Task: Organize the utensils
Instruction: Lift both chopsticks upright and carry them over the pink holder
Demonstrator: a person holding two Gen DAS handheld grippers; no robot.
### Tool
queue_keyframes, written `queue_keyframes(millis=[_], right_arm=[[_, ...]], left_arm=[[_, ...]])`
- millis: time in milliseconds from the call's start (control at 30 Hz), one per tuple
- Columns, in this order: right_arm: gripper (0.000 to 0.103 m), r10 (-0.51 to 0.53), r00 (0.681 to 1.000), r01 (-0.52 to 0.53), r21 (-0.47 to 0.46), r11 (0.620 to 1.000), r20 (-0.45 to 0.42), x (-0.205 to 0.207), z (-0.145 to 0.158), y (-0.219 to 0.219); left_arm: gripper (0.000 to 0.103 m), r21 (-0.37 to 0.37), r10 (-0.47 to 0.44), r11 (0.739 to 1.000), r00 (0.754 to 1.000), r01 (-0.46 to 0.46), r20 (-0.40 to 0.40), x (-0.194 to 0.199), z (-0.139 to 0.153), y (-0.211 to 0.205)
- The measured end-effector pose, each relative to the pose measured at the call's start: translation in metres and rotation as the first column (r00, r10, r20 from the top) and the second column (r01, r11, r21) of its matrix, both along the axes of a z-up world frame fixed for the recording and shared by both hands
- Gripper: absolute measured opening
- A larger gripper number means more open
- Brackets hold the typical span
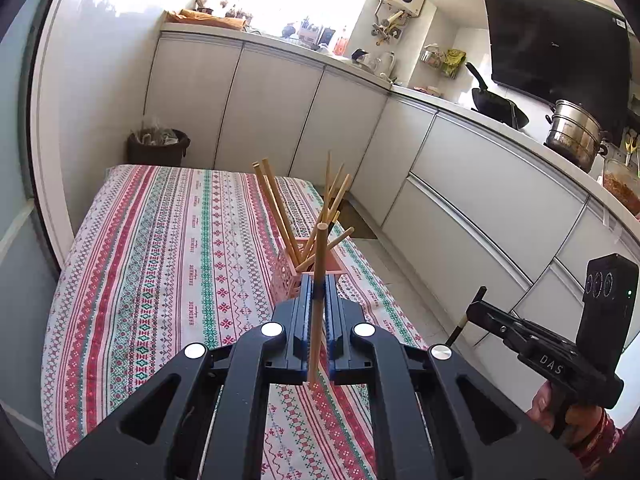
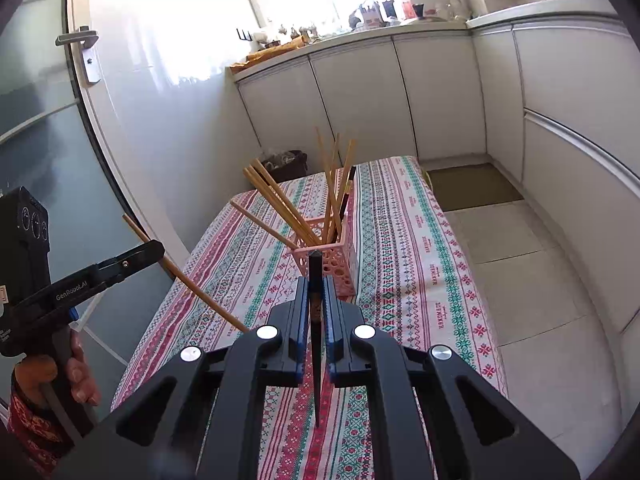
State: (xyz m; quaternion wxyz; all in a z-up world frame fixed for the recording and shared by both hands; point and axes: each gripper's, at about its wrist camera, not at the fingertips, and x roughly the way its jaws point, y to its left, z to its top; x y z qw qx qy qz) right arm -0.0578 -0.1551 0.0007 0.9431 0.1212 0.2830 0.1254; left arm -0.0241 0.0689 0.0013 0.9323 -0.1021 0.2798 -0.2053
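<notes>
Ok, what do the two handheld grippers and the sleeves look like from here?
Both are black plastic with blue jaw pads and round silver pivot caps. The left gripper has "GenRoboAI" lettering, the right gripper shows "DAS"; each carries a black box with three round lenses. The sleeves are red patterned knit.

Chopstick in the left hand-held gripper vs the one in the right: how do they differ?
Colour: the light wooden chopstick in the left hand-held gripper is pale tan; the dark chopstick in the right hand-held gripper is near-black with a pale band. Match: the pink lattice holder contains mostly tan sticks like the left one, and one dark stick. Shared: both are clamped upright between shut fingers, above the striped tablecloth.
</notes>
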Motion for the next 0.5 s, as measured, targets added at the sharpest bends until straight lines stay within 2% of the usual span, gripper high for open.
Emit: queue_keyframes(millis=[100,333,500], right_arm=[[0.007,-0.013,1.000,0.013,-0.003,1.000,0.021,0.001,0.011,-0.004],[0.007,-0.038,0.994,0.034,0.045,0.998,0.103,0.009,0.060,-0.017],[0.007,-0.060,0.981,0.049,0.060,0.997,0.185,0.026,0.092,-0.020]], left_arm=[[0.005,-0.003,0.014,1.000,1.000,-0.014,0.018,-0.003,0.008,0.001],[0.005,0.000,0.034,0.999,0.997,-0.034,0.070,-0.010,0.037,0.003],[0.005,0.000,0.042,0.999,0.989,-0.042,0.139,-0.012,0.065,0.003]])
